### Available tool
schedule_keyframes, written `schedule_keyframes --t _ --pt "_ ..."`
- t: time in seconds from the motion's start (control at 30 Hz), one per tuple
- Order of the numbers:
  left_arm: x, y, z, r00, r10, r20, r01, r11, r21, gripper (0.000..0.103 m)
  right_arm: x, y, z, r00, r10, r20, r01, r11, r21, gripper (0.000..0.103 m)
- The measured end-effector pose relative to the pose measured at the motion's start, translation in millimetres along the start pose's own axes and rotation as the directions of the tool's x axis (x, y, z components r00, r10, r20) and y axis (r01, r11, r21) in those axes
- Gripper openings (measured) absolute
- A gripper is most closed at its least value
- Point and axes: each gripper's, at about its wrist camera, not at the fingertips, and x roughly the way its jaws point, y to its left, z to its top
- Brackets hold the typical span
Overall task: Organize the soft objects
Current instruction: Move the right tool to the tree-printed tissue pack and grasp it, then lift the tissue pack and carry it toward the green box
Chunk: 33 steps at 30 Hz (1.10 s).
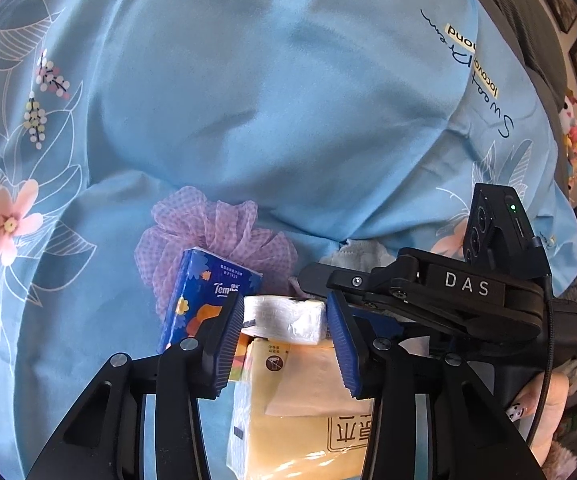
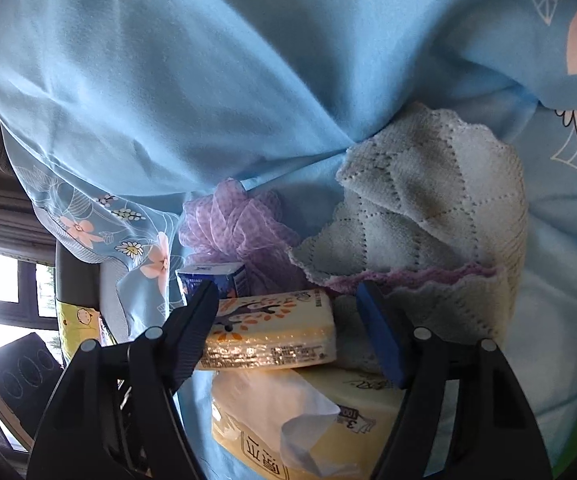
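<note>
Fingers (image 1: pixel 240 320) part-open astride tissue pack (image 1: pixel 284 320), touching.

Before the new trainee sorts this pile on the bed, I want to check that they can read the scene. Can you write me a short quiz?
1. True or false: the small tissue pack lies on top of the big yellow tissue pack.
2. What colour is the mesh bath sponge? A green, B purple, C red.
3. Which thing sits between the fingers of the right gripper?

Key
1. True.
2. B.
3. The small tissue pack.
</note>
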Motion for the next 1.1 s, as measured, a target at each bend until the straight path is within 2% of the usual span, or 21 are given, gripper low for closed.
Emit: schedule_keyframes --t 0.13,0.27,0.33,0.4,0.47,0.8,1.1 --pt "1.7 1.3 -1.1 1.0 -0.002 -0.005 0.002 1.0 -0.002 0.044 5.7 -2.1 1.4 1.0 0.013 -0.019 -0.013 1.0 0.017 0.071" --pt "4.8 5.8 -4.3 0.998 -0.057 -0.03 0.055 0.998 -0.039 0.043 15.8 -0.6 0.8 0.998 0.049 -0.041 -0.047 0.998 0.045 0.071" --pt "3.5 5.1 -5.1 0.996 -0.082 -0.03 0.08 0.996 -0.048 0.04 14.9 1.1 -1.1 0.997 0.073 -0.04 -0.07 0.996 0.055 0.069" --pt "-0.4 -0.7 -5.4 0.999 -0.044 -0.023 0.044 0.999 -0.027 0.04 13.0 7.6 -4.6 0.996 0.07 -0.052 -0.068 0.997 0.035 0.068" --pt "-8.3 -8.6 -5.2 0.999 -0.036 0.0 0.036 0.999 -0.004 0.04 9.2 14.3 -8.0 0.997 0.061 -0.043 -0.061 0.998 0.015 0.068" --pt "-62.5 -54.5 -6.1 0.992 -0.078 0.101 0.071 0.995 0.077 0.04 -57.1 37.6 -29.7 0.991 0.113 0.077 -0.109 0.993 -0.053 0.068" --pt "-108.7 -110.5 -33.5 0.979 -0.142 0.144 0.115 0.977 0.179 0.04 -132.0 27.5 -71.2 0.971 0.126 0.201 -0.111 0.99 -0.086 0.068"
